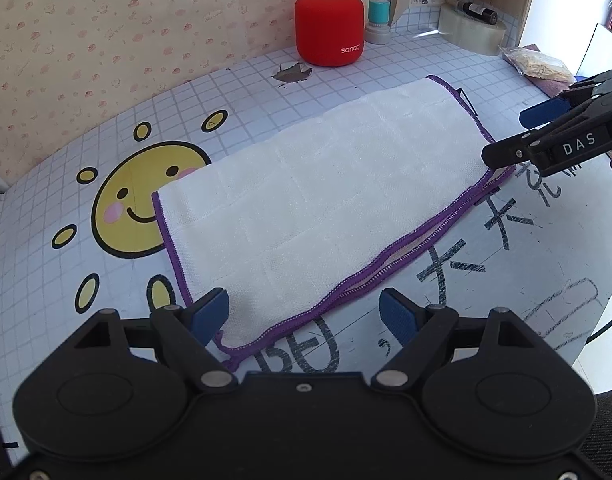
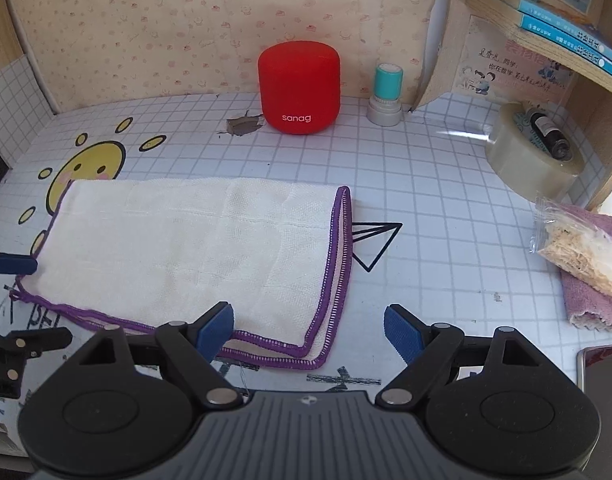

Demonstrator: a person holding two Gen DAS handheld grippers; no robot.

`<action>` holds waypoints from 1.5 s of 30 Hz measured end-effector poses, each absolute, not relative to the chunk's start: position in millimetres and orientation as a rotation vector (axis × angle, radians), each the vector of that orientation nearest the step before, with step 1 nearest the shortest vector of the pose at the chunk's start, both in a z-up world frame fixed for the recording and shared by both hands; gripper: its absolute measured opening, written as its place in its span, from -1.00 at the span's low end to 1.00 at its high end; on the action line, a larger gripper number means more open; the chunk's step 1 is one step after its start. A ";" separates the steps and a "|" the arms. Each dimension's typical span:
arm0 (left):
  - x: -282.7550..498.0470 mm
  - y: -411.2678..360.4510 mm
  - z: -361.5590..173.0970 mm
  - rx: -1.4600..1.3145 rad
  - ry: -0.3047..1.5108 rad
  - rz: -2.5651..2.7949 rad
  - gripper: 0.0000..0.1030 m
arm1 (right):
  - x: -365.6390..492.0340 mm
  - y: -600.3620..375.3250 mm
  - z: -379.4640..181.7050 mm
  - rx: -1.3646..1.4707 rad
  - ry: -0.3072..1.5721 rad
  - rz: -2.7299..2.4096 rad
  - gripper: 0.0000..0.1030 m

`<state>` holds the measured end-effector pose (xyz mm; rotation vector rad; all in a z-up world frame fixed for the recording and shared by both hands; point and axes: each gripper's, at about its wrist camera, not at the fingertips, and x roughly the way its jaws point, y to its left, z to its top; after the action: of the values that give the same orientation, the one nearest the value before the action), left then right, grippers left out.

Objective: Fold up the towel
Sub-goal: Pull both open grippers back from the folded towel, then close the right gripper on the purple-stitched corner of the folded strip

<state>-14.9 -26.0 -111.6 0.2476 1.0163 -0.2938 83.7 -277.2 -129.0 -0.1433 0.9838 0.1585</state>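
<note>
A white towel (image 1: 325, 200) (image 2: 186, 244) with a purple stitched border lies flat on the checked table cover, doubled over, its two layers' edges lined up along the near side. My left gripper (image 1: 304, 314) (image 2: 22, 300) hovers open over the towel's near left corner, and the cloth lies between its blue pads without being pinched. My right gripper (image 2: 309, 328) (image 1: 513, 136) stands open above the near right corner, its left pad (image 2: 216, 326) over the purple hem. Neither holds anything.
A red speaker (image 2: 300, 88) and a teal stamp (image 2: 385, 96) stand at the back wall, beside a torn patch (image 2: 242, 124) in the cover. To the right are a tape roll (image 2: 533, 148), a bag of snacks (image 2: 581, 248) on a purple cloth, and a phone (image 2: 601, 372).
</note>
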 end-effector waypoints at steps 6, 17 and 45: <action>-15.5 -29.0 -115.1 0.255 1.020 -0.300 0.62 | 78.6 -283.0 -134.1 -0.237 1.000 0.107 0.60; -16.0 -25.2 -109.7 0.222 0.997 -0.299 0.62 | 80.1 -286.2 -122.4 0.010 0.970 0.187 0.60; -14.3 -25.6 -116.1 0.206 0.987 -0.340 0.62 | 89.1 -277.6 -142.1 0.047 0.937 0.034 -0.02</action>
<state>-14.3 -25.6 -116.1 0.2064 0.9873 -0.3404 89.1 -277.6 -142.1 0.0473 0.9371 0.0344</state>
